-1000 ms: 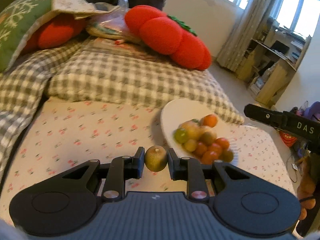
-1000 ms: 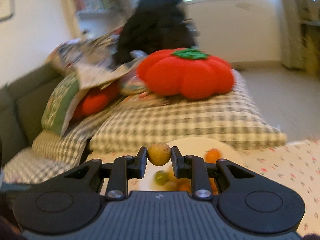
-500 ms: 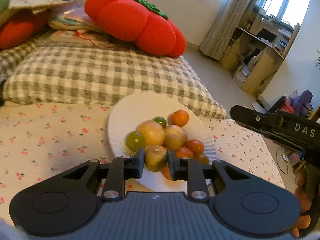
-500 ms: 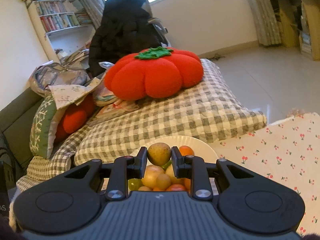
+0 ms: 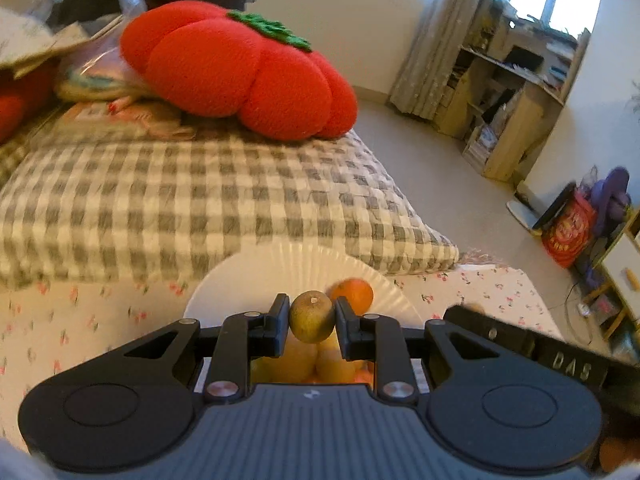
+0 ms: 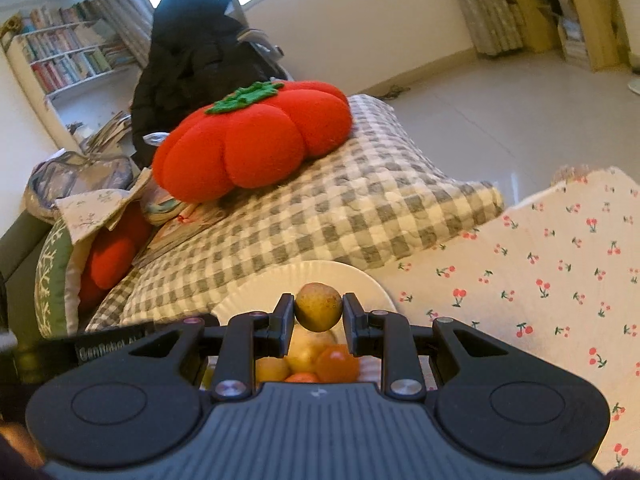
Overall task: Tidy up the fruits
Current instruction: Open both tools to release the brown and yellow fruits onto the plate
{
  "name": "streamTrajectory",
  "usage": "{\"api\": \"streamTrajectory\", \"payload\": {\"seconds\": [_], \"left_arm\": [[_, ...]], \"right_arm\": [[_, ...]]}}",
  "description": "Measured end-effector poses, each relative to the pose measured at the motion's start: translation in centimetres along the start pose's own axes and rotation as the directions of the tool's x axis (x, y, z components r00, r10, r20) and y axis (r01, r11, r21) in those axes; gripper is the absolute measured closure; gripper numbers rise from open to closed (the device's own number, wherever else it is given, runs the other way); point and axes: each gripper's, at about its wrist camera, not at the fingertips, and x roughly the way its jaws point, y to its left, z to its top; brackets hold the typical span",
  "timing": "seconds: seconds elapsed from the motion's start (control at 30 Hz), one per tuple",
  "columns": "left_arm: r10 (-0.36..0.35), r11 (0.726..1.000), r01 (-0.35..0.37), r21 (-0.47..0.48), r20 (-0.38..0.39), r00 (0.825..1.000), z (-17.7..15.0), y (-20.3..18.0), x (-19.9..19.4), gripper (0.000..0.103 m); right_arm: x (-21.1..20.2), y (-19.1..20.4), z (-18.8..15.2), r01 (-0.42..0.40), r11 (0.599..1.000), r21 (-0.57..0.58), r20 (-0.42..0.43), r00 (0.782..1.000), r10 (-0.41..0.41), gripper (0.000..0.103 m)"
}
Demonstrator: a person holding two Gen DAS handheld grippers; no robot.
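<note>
Left gripper (image 5: 312, 322) angled down over the white plate (image 5: 256, 276), fingers pinching a small greenish-brown fruit (image 5: 312, 316) held clear above the pile. An orange fruit (image 5: 354, 294) sat on the plate just behind it, yellow fruits (image 5: 296, 362) heaped below. Right gripper (image 6: 319, 314) also tilted down over the same plate (image 6: 260, 288), fingers clamped on a yellowish-brown fruit (image 6: 319, 307) above the heaped fruit (image 6: 320, 360). The right gripper's body showed at the lower right of the left view. Plate lay on the cherry-print cloth (image 6: 540, 280), beside the checked cushion (image 5: 160, 200) with the red tomato pillow (image 5: 236, 72).
</note>
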Motion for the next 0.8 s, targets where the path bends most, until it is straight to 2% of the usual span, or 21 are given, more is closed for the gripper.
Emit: {"api": "streamTrajectory", "payload": {"seconds": [0.1, 0.3, 0.53, 0.8], "left_arm": [[0.022, 0.999, -0.022, 0.031, -0.013, 1.0, 0.2, -0.6, 1.5, 0.085], [0.052, 0.998, -0.052, -0.016, -0.026, 0.998, 0.1, 0.7, 3.2, 0.085], [0.081, 0.996, -0.082, -0.025, -0.033, 0.996, -0.2, 1.7, 3.9, 0.085], [0.074, 0.997, -0.074, -0.008, -0.032, 0.997, -0.3, 1.7, 3.9, 0.083]], "right_arm": [[0.9, -1.1, -0.3, -0.035, 0.997, 0.064, -0.015, 0.999, 0.036, 0.08], [2.1, -2.0, -1.0, -0.039, 0.99, 0.137, -0.027, 0.999, 0.043, 0.08], [3.3, -1.5, -1.8, -0.009, 0.992, 0.128, -0.031, 0.999, 0.013, 0.078], [3.1, -1.7, -1.5, -0.023, 0.986, 0.163, -0.009, 1.0, 0.025, 0.072]]}}
